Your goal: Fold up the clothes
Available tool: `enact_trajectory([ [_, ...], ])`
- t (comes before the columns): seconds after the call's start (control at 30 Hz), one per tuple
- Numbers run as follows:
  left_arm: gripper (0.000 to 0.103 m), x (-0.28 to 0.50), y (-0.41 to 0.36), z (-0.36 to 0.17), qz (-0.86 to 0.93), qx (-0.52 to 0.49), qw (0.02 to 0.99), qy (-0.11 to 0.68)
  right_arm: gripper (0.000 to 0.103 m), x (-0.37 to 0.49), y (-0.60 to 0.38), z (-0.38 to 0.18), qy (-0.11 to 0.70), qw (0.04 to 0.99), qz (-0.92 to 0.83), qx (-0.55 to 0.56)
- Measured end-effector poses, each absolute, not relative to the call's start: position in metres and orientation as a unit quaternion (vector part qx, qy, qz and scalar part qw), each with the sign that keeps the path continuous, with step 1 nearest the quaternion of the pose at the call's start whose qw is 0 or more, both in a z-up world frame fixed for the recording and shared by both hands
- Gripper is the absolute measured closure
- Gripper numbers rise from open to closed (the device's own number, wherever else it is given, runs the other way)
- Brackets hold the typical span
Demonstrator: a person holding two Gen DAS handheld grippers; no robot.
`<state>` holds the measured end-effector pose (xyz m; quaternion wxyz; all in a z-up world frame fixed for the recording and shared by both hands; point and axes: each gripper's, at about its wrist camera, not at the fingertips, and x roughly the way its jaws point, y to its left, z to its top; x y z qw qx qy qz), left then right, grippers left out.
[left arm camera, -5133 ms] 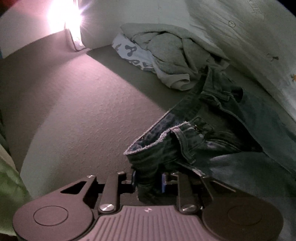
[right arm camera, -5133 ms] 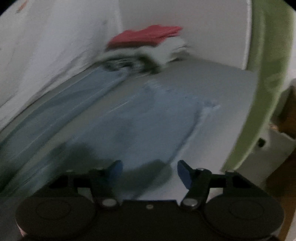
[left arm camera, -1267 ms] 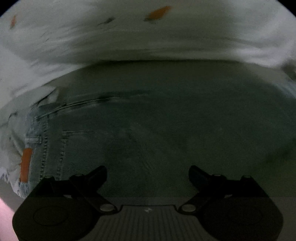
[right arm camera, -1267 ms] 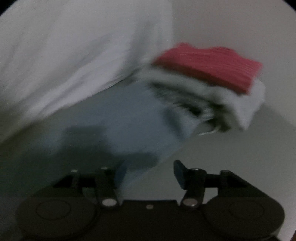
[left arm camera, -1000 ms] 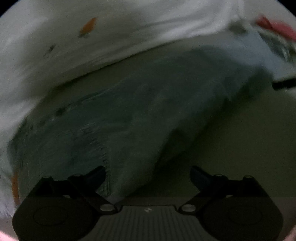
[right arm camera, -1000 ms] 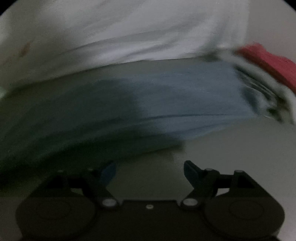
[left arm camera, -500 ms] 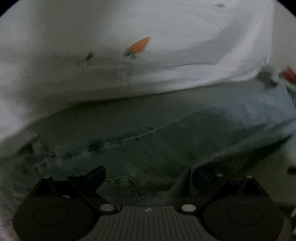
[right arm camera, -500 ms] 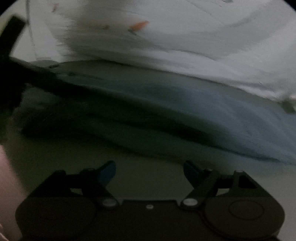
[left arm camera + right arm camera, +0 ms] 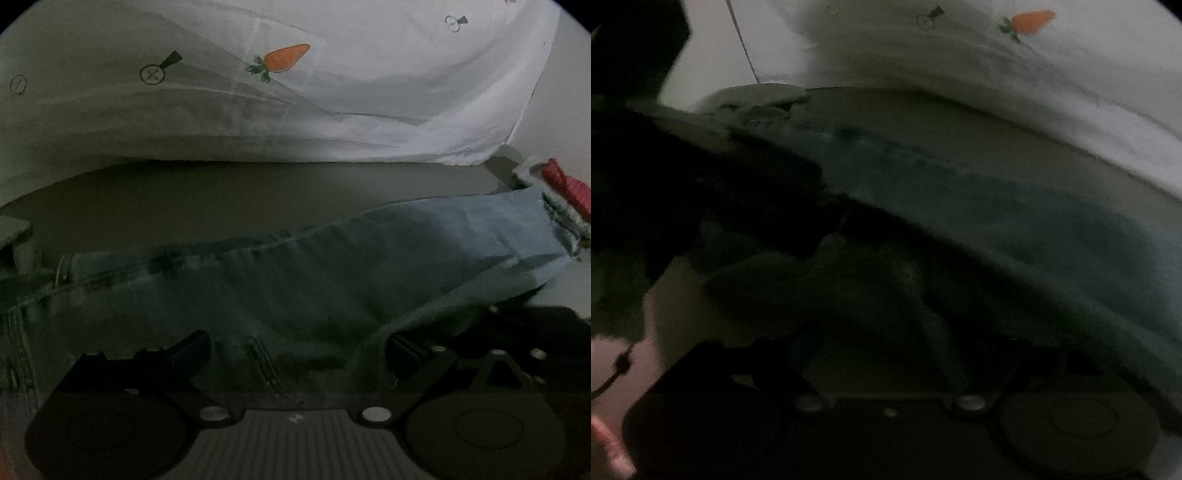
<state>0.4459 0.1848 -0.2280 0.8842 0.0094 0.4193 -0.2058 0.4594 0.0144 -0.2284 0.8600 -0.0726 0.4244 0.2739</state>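
Blue jeans (image 9: 332, 273) lie stretched across the grey bed, waistband at the left and leg hem at the right. My left gripper (image 9: 295, 347) hovers low over the back pocket seam, open wide, its right finger at a raised fold of denim. The right wrist view is dark and blurred; there the jeans (image 9: 997, 206) run from upper left to right. My right gripper (image 9: 905, 350) is just above bunched denim, its jaws wide and opening, with cloth under the gap but not pinched. A dark shape (image 9: 683, 184) at its left looks like the other gripper.
A white sheet with a carrot print (image 9: 332, 92) is heaped along the far side of the bed. A folded stack with a red piece on top (image 9: 565, 184) sits past the leg hem at the right. Grey bed surface (image 9: 221, 192) shows between sheet and jeans.
Both views have swung along the jeans. The right gripper has travelled from the hem end toward the waist end, close to the left one. The left gripper has settled over the pocket area.
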Motion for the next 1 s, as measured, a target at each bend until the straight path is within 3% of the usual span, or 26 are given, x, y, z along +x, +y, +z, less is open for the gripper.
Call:
enact_trajectory([
  [0.13, 0.005, 0.429, 0.193, -0.221, -0.219, -0.010, 0.886, 0.409, 0.019, 0.456, 0.002, -0.222, 0.426, 0.848, 0.314, 0.031],
  [0.27, 0.005, 0.409, 0.200, -0.214, -0.205, 0.004, 0.894, 0.398, 0.022, 0.433, -0.005, -0.212, 0.429, 0.815, 0.385, 0.054],
  [0.5, 0.004, 0.405, 0.247, -0.217, -0.108, -0.049, 0.905, 0.408, 0.040, 0.404, -0.029, -0.245, 0.481, 0.779, 0.371, 0.151],
  [0.7, 0.004, 0.407, 0.257, -0.234, -0.080, -0.033, 0.898, 0.431, 0.043, 0.400, -0.035, -0.214, 0.418, 0.822, 0.352, 0.158],
  [0.9, 0.000, 0.410, 0.242, -0.260, -0.065, 0.025, 0.896, 0.439, 0.048, 0.412, -0.030, -0.229, 0.479, 0.819, 0.294, 0.119],
  [1.0, 0.000, 0.410, 0.235, -0.263, -0.062, 0.058, 0.893, 0.443, 0.056, 0.403, -0.024, -0.232, 0.501, 0.807, 0.298, 0.092],
])
